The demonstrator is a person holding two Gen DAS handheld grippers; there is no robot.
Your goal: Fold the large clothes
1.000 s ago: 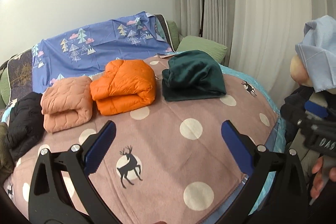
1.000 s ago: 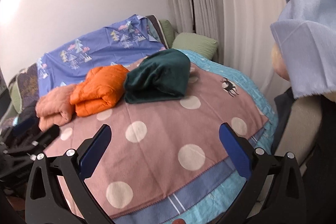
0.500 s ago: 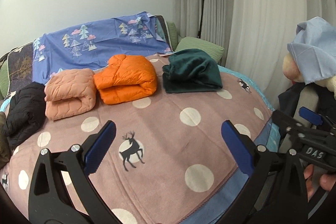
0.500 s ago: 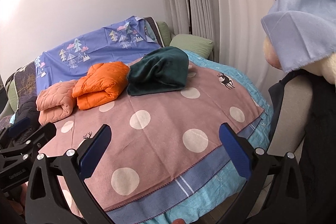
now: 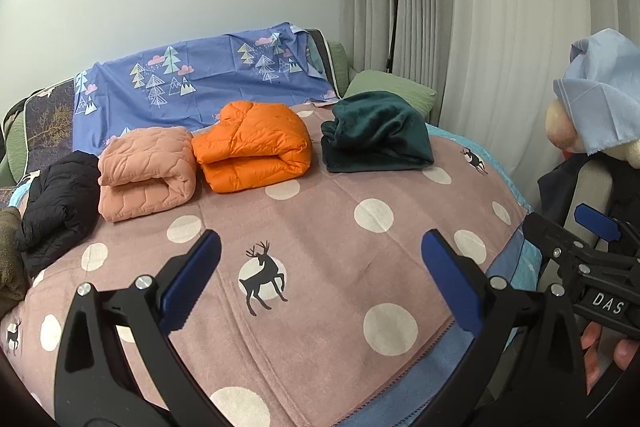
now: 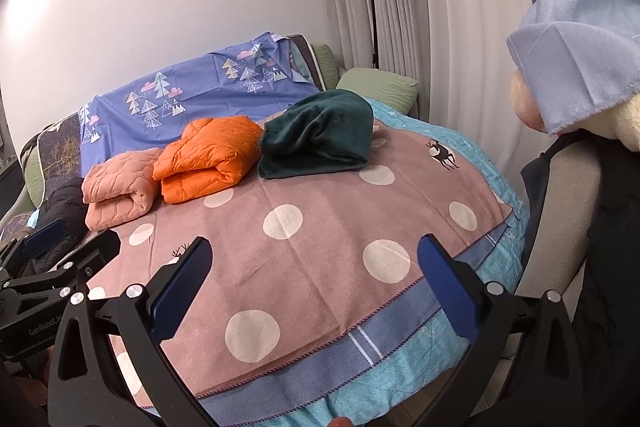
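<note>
Three folded garments lie in a row at the far side of the bed: a peach quilted one (image 5: 146,173) (image 6: 118,189), an orange puffer (image 5: 254,151) (image 6: 208,159) and a dark green fleece (image 5: 378,137) (image 6: 320,139). A black jacket (image 5: 58,203) (image 6: 60,209) lies crumpled at the left edge. My left gripper (image 5: 320,279) hangs open over the near part of the pink polka-dot bedspread (image 5: 320,227), holding nothing. My right gripper (image 6: 314,281) is open too, above the bed's near edge, empty. Each gripper shows at the side of the other's view.
A blue tree-print sheet (image 5: 200,83) drapes the headboard, with a green pillow (image 5: 392,91) beside it. A black floor lamp (image 5: 394,3) and white curtains stand at the right. A chair with a plush toy under a light blue cloth (image 6: 576,51) stands right of the bed.
Both grippers have drawn back and risen a little from the bed, so more of the bedspread and its near edge shows. Both stay open. The clothes have not moved.
</note>
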